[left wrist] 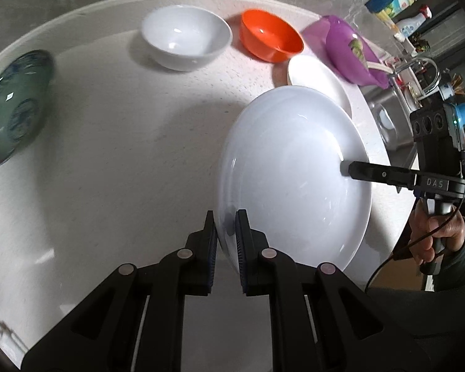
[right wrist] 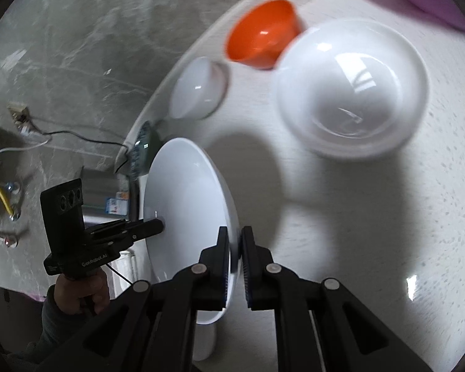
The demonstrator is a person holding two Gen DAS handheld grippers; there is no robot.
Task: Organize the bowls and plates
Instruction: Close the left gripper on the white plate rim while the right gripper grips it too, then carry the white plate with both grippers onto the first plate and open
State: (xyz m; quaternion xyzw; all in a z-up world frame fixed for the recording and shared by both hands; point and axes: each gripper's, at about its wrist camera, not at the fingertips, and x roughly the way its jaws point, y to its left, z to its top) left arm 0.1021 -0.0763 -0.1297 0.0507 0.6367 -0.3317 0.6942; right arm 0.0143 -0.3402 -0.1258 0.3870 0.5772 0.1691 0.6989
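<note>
A large white plate (left wrist: pixel 294 179) is held tilted above the round white table (left wrist: pixel 108 161) by both grippers. My left gripper (left wrist: pixel 225 226) is shut on its near rim. My right gripper (right wrist: pixel 235 248) is shut on the opposite rim of the same plate (right wrist: pixel 186 210); it shows in the left wrist view (left wrist: pixel 344 169) at the plate's right edge. A white bowl (left wrist: pixel 186 40), an orange bowl (left wrist: pixel 271 35), a purple bowl (left wrist: pixel 353 52), a smaller white plate (left wrist: pixel 319 77) and a green patterned bowl (left wrist: pixel 12 105) sit on the table.
A sink with a faucet (left wrist: pixel 418 71) and bottles (left wrist: pixel 412 24) lie beyond the table's right edge. In the right wrist view a deep white plate (right wrist: pixel 353 93) and the orange bowl (right wrist: pixel 260 40) sit ahead; cables (right wrist: pixel 31 136) lie on the grey floor at left.
</note>
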